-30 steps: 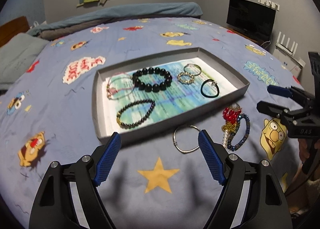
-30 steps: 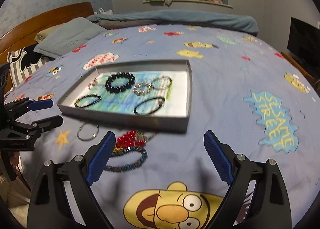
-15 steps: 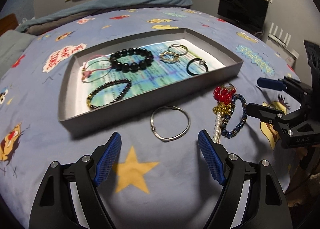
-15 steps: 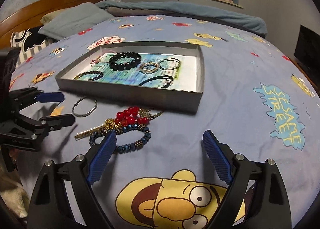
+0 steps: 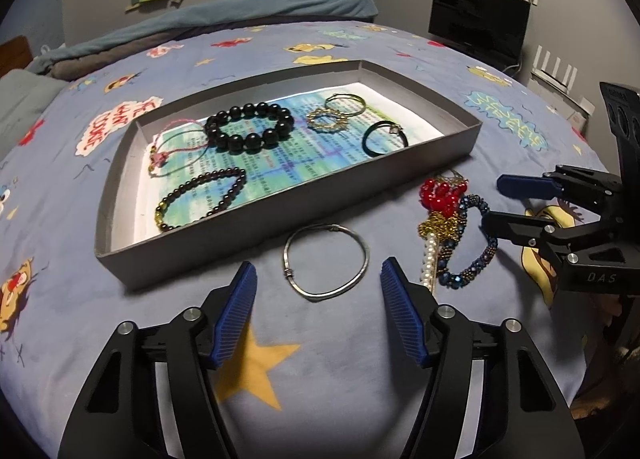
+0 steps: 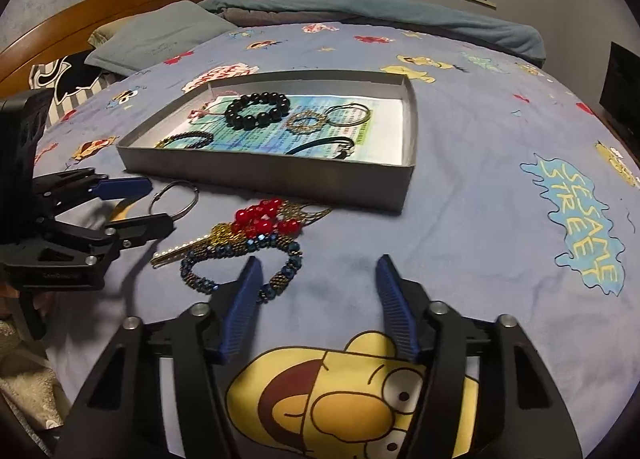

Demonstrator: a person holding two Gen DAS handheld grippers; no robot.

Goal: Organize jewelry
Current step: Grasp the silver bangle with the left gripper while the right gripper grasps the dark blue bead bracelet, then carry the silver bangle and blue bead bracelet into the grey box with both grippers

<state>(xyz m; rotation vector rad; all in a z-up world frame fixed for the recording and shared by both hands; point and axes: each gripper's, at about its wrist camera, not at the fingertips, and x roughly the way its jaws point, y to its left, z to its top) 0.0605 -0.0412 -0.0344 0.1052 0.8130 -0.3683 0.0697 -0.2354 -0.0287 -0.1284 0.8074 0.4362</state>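
A grey tray (image 5: 280, 215) (image 6: 272, 179) on the bed holds several bracelets, among them a black bead bracelet (image 5: 249, 127) (image 6: 257, 110). On the bedspread in front of the tray lie a silver bangle (image 5: 325, 262) (image 6: 174, 198) and a heap with red beads (image 5: 442, 191) (image 6: 264, 215), a gold chain and a blue bead bracelet (image 5: 472, 255) (image 6: 240, 263). My left gripper (image 5: 319, 283) (image 6: 156, 205) is open, just short of the bangle. My right gripper (image 6: 318, 279) (image 5: 496, 201) is open, its left finger beside the blue bracelet.
Blue cartoon bedspread (image 6: 480, 219) covers the bed. Pillows (image 6: 156, 39) and a wooden headboard (image 6: 100, 11) are at the far left. A dark screen (image 5: 478, 23) stands by the wall beyond the bed's right edge.
Both grippers have moved forward and down towards the jewelry in front of the tray. The bangle and the bead heap now lie just ahead of the fingertips. Nothing has been picked up.
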